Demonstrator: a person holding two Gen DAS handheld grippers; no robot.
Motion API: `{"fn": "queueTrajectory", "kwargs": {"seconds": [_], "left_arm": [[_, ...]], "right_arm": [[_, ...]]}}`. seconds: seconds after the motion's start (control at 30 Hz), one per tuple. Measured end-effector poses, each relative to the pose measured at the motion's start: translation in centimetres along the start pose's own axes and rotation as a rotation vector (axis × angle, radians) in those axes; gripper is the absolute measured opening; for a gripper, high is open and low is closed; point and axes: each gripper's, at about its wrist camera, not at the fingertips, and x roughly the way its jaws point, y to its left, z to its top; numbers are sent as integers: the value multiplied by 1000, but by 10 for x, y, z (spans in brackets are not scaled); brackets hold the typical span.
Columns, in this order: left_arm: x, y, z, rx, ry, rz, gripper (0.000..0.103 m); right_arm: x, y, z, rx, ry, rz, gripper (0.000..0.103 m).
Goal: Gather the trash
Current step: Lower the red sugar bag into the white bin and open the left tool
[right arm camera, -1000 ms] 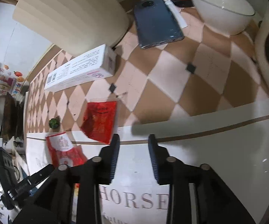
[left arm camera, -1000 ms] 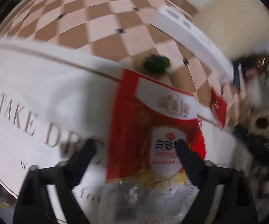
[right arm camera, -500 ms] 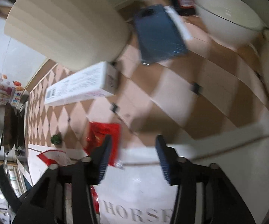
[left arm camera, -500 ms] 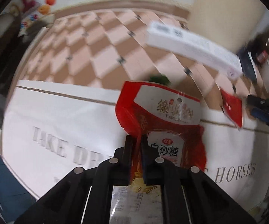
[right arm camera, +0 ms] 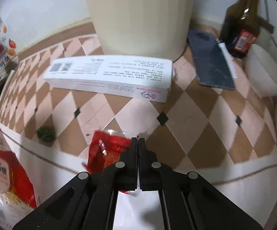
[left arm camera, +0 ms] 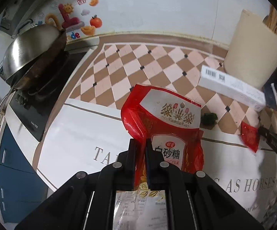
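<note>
Both wrappers are judged light, limp and slippery: the sugar bag (left arm camera: 163, 132) is clamped edge-on in the left hand-held gripper (left arm camera: 140, 143), the small red packet (right arm camera: 107, 151) by its right edge in the right hand-held gripper (right arm camera: 138, 140).

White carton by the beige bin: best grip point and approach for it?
Grip the long white carton across its narrow width near the middle, coming from above. It lies flat on the checkered counter, long side facing the camera, with the beige bin close behind, so a rear approach is blocked. Both grippers appear occupied now.
</note>
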Motion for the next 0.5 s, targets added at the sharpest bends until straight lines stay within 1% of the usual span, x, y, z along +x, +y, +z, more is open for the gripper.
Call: {"fn": "queueTrajectory", "kwargs": {"seconds": [0.17,0.2,0.23,0.3,0.37,0.4,0.43,0.5], "left_arm": [[-39,24,-12,4,-74,-98,6],[-52,34,-17,8,-95,-126,6],[-59,40,-20,14,-107,-141,6],[-82,62,-35,32,-126,-198,6],[-94,78,-50,59,-123,-230,6],[-101,90,-64,75,-110,-259,6],[-104,98,-78,95,-91,-275,6],[-105,111,-103,125,-53,-294,6]], "right_arm": [[-71,-1,-33,71,-88,60,0],[-84,3,-42,81,-103,66,0],[-101,8,-54,86,-123,68,0],[-128,13,-79,110,-152,76,0],[-156,19,-107,140,-168,84,0],[-176,23,-129,163,-178,90,0],[-184,25,-145,175,-180,96,0],[-209,33,-191,216,-171,107,0]]}}
